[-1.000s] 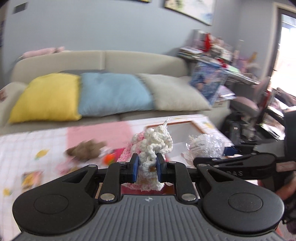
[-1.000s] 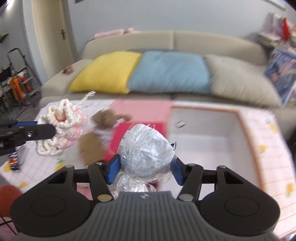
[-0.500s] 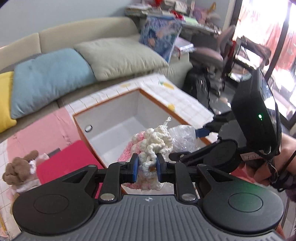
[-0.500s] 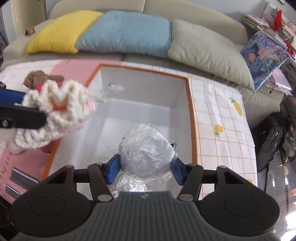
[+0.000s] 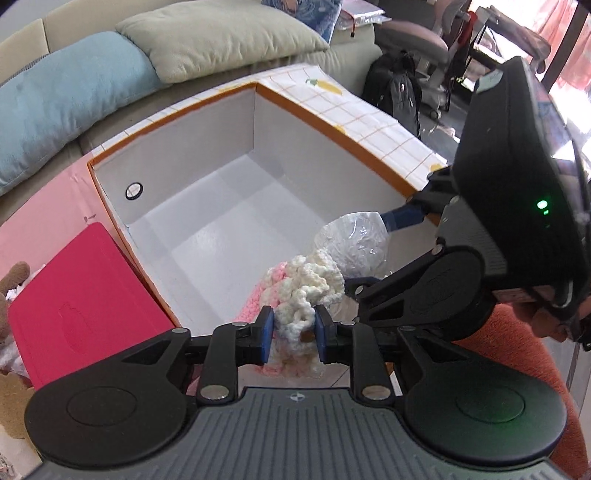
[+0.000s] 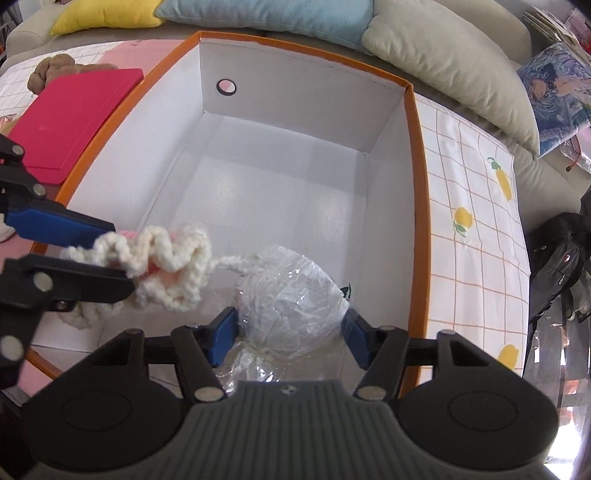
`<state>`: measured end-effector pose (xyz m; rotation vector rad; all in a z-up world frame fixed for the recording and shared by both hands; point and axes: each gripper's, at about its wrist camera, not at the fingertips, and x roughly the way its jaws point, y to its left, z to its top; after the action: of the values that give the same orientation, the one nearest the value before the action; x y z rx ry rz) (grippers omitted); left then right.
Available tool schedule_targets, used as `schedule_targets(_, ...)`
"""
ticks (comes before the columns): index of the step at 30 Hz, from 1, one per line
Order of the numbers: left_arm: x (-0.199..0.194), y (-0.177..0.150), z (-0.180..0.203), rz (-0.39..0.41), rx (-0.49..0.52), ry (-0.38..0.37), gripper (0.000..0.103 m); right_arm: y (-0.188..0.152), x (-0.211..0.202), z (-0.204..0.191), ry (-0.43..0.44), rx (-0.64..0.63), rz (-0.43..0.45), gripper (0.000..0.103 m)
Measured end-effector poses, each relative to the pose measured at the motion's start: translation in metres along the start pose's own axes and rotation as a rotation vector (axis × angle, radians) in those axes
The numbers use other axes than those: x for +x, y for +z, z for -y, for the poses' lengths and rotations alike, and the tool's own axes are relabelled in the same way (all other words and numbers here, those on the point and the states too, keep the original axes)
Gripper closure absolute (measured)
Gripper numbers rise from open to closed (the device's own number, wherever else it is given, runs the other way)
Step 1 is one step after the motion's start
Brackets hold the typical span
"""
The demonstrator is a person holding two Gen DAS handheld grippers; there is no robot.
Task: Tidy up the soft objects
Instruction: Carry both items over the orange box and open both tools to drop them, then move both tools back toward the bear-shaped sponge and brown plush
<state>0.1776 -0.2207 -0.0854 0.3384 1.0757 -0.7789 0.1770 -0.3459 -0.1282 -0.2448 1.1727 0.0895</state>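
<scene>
My left gripper (image 5: 292, 334) is shut on a cream and pink crocheted yarn piece (image 5: 303, 288), held over the near edge of an open white box with an orange rim (image 5: 177, 107). My right gripper (image 6: 289, 336) is shut on a plastic-wrapped white ball (image 6: 291, 291), held over the box's near part (image 6: 421, 184). The yarn piece (image 6: 166, 258) hangs just left of the ball, its loose strand touching the wrap. The ball (image 5: 352, 243) and the right gripper (image 5: 402, 218) also show in the left wrist view. The box holds nothing inside.
A red flat case (image 5: 81, 306) lies left of the box, with a brown plush toy (image 6: 55, 68) beyond it. Yellow (image 6: 99, 14), blue (image 5: 62, 96) and beige (image 5: 221, 37) cushions lie on the sofa behind. A black backpack (image 5: 395, 88) stands beyond the chequered cloth (image 6: 476, 206).
Both grippers have swung right and tilted down, from facing the sofa to hovering over the open box, each still holding its object. The two objects have come close together.
</scene>
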Motion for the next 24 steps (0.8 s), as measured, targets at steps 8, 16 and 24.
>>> schedule_targets(8, -0.014, -0.004, -0.004, 0.042, -0.023, -0.011, 0.047, -0.006, -0.013, -0.002, -0.027, -0.013, 0.009, 0.031)
schedule_targets(16, -0.068, -0.015, -0.007, 0.18, -0.045, -0.013, 0.041, -0.008, -0.052, -0.009, -0.039, 0.016, 0.073, 0.027)
schedule_targets(24, -0.133, -0.048, -0.021, 0.356, -0.102, 0.026, 0.041, -0.017, -0.116, -0.038, -0.012, 0.11, 0.264, 0.023)
